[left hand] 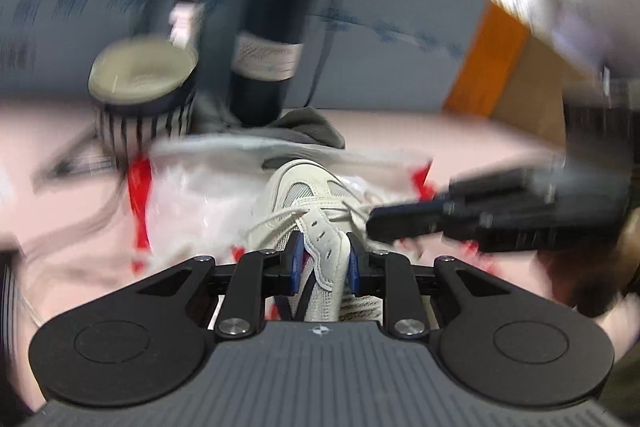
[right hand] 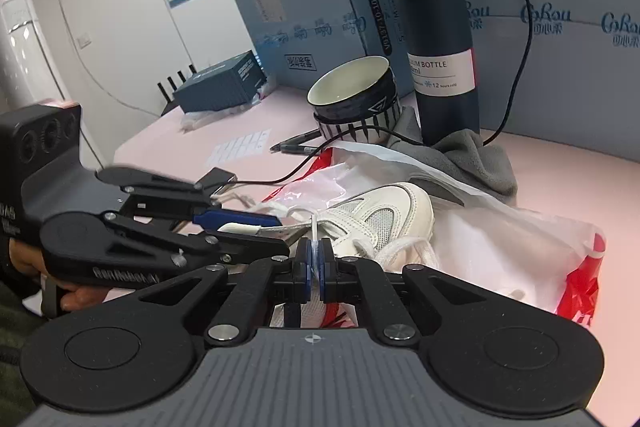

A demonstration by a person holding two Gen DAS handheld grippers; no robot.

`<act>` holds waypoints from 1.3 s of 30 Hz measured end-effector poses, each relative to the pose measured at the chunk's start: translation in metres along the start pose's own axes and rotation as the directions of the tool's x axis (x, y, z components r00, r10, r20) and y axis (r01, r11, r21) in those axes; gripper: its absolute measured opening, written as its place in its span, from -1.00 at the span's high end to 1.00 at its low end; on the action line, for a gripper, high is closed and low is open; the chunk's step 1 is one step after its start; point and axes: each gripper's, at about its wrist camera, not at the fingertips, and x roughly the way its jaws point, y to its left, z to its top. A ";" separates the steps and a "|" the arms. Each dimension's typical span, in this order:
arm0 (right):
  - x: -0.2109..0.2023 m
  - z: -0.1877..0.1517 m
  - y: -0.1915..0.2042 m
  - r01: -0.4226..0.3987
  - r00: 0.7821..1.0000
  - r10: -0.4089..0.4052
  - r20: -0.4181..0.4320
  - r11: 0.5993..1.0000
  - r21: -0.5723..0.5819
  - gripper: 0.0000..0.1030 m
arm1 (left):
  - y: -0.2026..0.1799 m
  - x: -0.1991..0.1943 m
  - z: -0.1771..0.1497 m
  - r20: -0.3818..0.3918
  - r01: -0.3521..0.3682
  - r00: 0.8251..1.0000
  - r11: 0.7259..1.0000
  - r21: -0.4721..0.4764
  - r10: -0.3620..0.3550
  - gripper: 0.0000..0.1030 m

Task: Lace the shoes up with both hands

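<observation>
Shoe [right hand: 372, 223] and lace are what the coming move turns on: the white sneaker lies on a white-and-red plastic bag [right hand: 500, 239] on the pink counter [right hand: 560, 155], its long axis running away from both cameras, toe at the far end, collar nearest the hands. In the left wrist view the left hand-held gripper [left hand: 323, 259] straddles the shoe's eyelet flap [left hand: 326, 247], blue pads pressed against either side of it, so it looks clamped on that flap, steadying it. The right hand-held gripper [right hand: 316, 259] comes in from the right of the shoe; its jaws are pressed together on the clear tip of the lace [right hand: 315, 241], which stands upright between the pads. The lace tip lies just beside the flap the other tool holds, so the right hand is the nearer one for threading, and I judge the next move needs that tip aimed across the shoe's long axis at an eyelet. Which eyelet is next cannot be told: the holes show only as small dark slots in the blurred left view, and the tool bodies hide the shoe's heel. Beyond the shoe stand a striped bowl [right hand: 354, 99] and a dark bottle [right hand: 436, 39], well apart from the work.
</observation>
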 end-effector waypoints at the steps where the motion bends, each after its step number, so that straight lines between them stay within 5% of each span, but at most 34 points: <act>1: 0.002 0.000 0.000 -0.002 1.000 0.002 0.001 1.000 0.004 0.92 | 0.011 -0.001 0.000 0.006 0.032 0.999 0.996 -0.087 -0.032 0.63; 6: 0.009 0.001 -0.001 -0.009 1.000 0.009 0.002 1.000 0.013 0.90 | 0.049 0.003 -0.010 0.048 0.154 0.988 0.900 -0.408 -0.147 0.62; 11: 0.012 0.001 0.000 -0.012 1.000 0.012 -0.003 1.000 0.012 0.90 | 0.072 0.008 -0.023 0.099 0.229 0.972 0.762 -0.606 -0.213 0.62; 22: 0.014 0.001 0.006 0.006 1.000 -0.006 -0.021 0.999 -0.037 0.90 | 0.092 0.016 -0.041 0.150 0.276 0.954 0.558 -0.782 -0.261 0.62; 27: 0.016 0.003 0.010 0.014 0.999 -0.017 -0.042 0.996 -0.085 0.90 | 0.093 0.017 -0.043 0.157 0.279 0.951 0.524 -0.805 -0.265 0.62; 39: 0.024 0.008 0.020 0.001 0.996 -0.020 -0.090 0.978 -0.208 0.88 | 0.094 0.016 -0.043 0.152 0.276 0.951 0.522 -0.807 -0.268 0.62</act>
